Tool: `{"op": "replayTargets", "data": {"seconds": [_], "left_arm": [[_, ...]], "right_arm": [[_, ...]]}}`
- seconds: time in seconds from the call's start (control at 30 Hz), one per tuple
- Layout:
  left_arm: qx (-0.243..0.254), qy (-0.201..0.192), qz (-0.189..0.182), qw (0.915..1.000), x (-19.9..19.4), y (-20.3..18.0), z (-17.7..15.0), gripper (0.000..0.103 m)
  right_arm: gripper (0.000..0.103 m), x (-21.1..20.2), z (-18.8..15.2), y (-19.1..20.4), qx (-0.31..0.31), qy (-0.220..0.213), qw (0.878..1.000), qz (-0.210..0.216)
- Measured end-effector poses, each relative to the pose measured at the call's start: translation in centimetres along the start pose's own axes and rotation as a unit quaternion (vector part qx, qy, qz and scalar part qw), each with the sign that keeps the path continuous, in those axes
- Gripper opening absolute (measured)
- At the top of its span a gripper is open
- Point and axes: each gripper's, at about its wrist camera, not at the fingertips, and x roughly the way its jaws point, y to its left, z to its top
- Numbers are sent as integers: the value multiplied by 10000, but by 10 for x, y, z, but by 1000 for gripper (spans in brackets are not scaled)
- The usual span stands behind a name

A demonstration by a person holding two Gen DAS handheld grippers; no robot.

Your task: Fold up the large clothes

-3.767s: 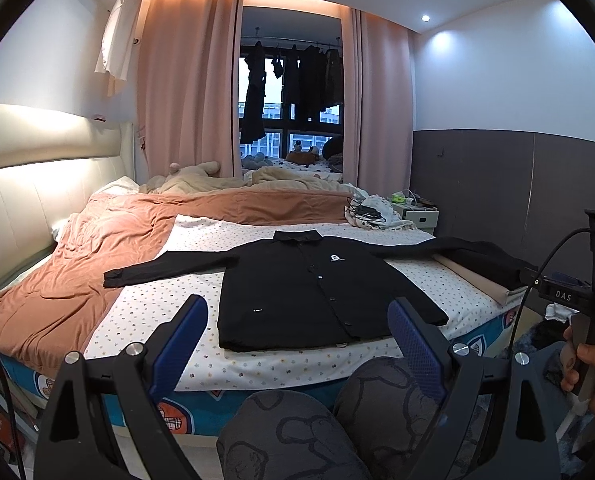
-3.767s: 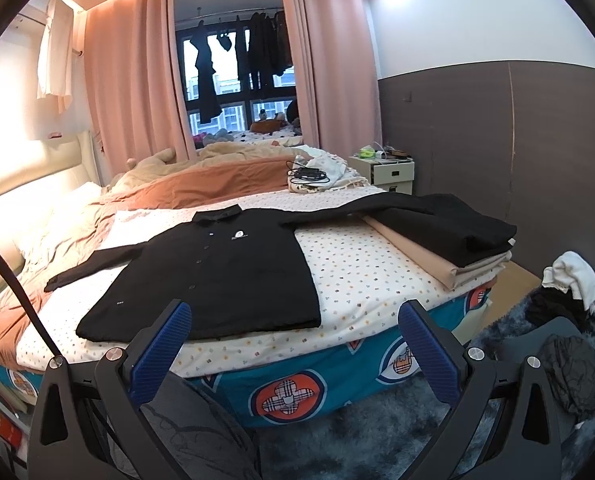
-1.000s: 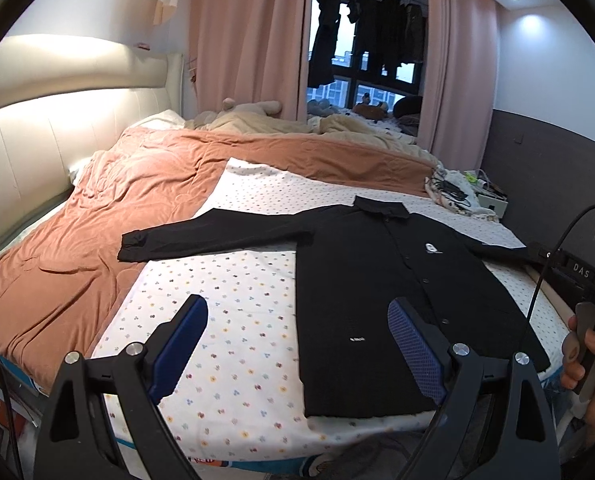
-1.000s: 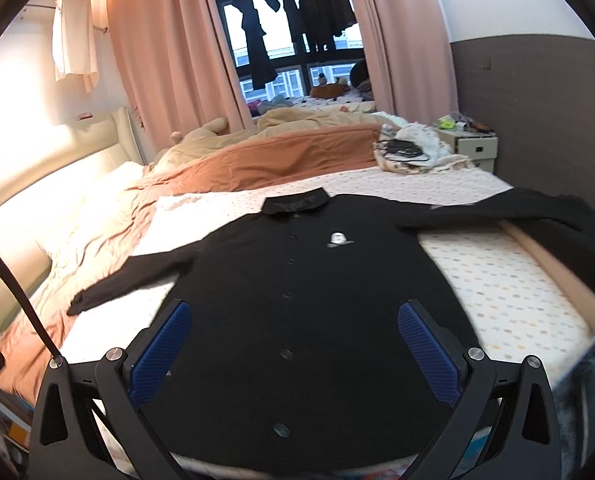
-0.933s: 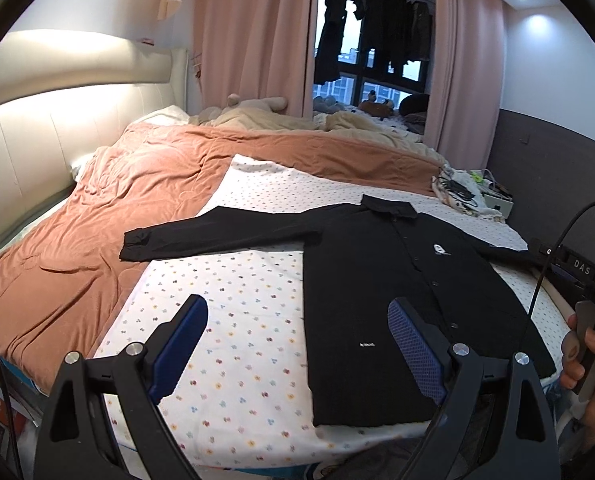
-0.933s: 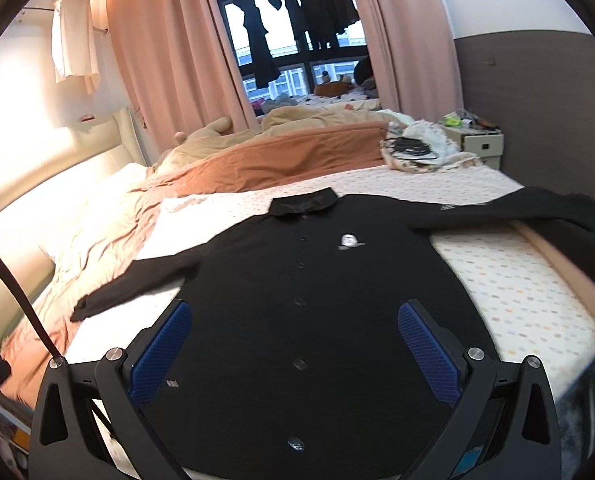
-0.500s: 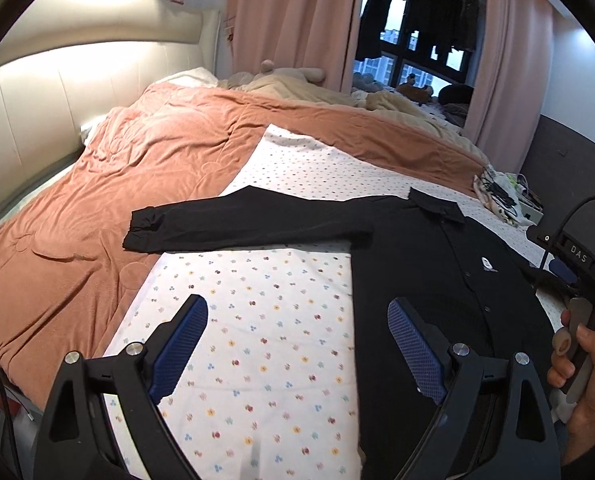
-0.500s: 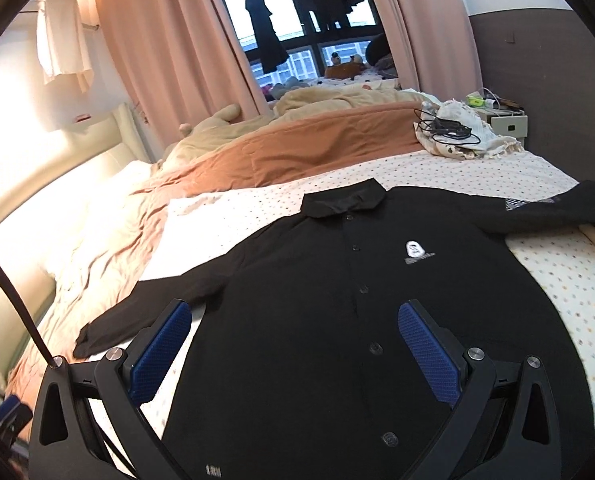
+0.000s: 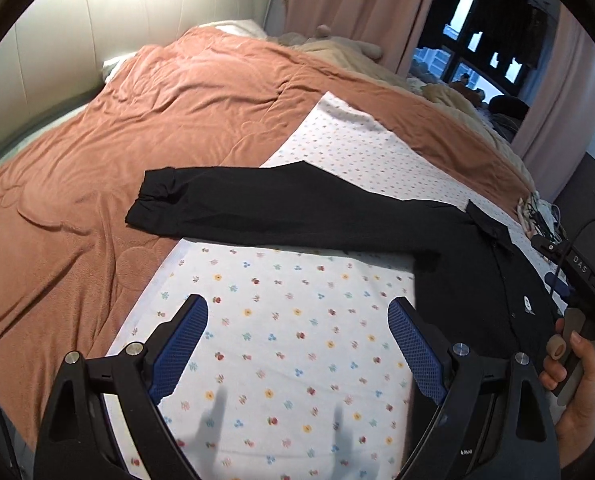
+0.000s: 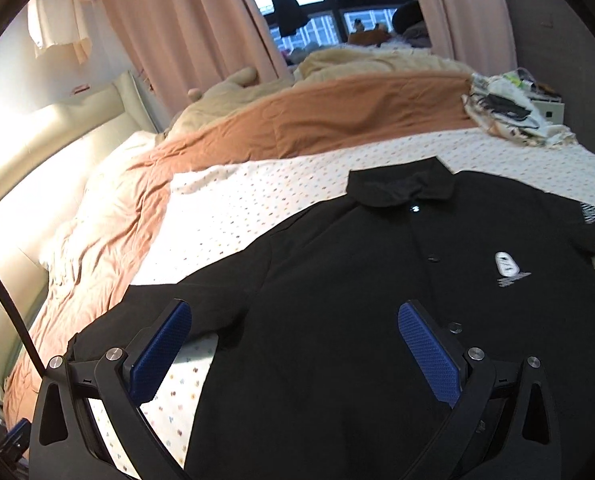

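A black button-up shirt [image 10: 361, 300] with a small white chest logo lies flat, front up, on the dotted white sheet [image 9: 289, 320]. Its left sleeve [image 9: 257, 208] stretches out to the left, the cuff resting on the orange blanket [image 9: 117, 132]. My left gripper [image 9: 297, 344] hovers open above bare sheet, below that sleeve and left of the shirt body. My right gripper [image 10: 295, 344] hangs open over the shirt's chest, nothing between its blue pads. A hand [image 9: 573, 384] holding the right gripper shows at the right edge of the left wrist view.
A padded cream headboard [image 9: 97, 32] runs along the left. Beige bedding [image 10: 357, 64] is heaped at the far end before pink curtains [image 10: 185, 28] and a window. A pile of cloths and cables [image 10: 509, 108] sits at the bed's far right corner.
Both grippers have moved forward and down over the bed. The left one has swung left toward the outstretched sleeve; the right one has closed in on the shirt's chest. The shirt has not moved.
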Motion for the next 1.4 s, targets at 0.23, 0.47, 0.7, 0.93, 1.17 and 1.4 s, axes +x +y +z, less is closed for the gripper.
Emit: {"op": "replayTargets", "data": {"seconds": [0.23,0.47,0.7,0.93,1.17,1.4], "left_arm": [[-454,192,166,9986,35,28,22,93],[-1052,428,123,9935,73,58,38,79],[-1474,810,222,9855,120,82,39,78],[-1463,743,501,9852,149,89,55,25],[-1022,294,520,9930,114,62,90,5],[-338,-331,257,9985,46,-8,137,4]], "right_arm": [[103,55,30,5,-16,405,9991,127],[103,111,44,9,103,772,9965,293],[73,159,43,26,-137,1236,9913,432],[72,214,30,11,211,2007,9754,884],[72,201,53,-29,1000,1681,9687,1531],[72,161,59,-65,1339,1342,9680,1645]]}}
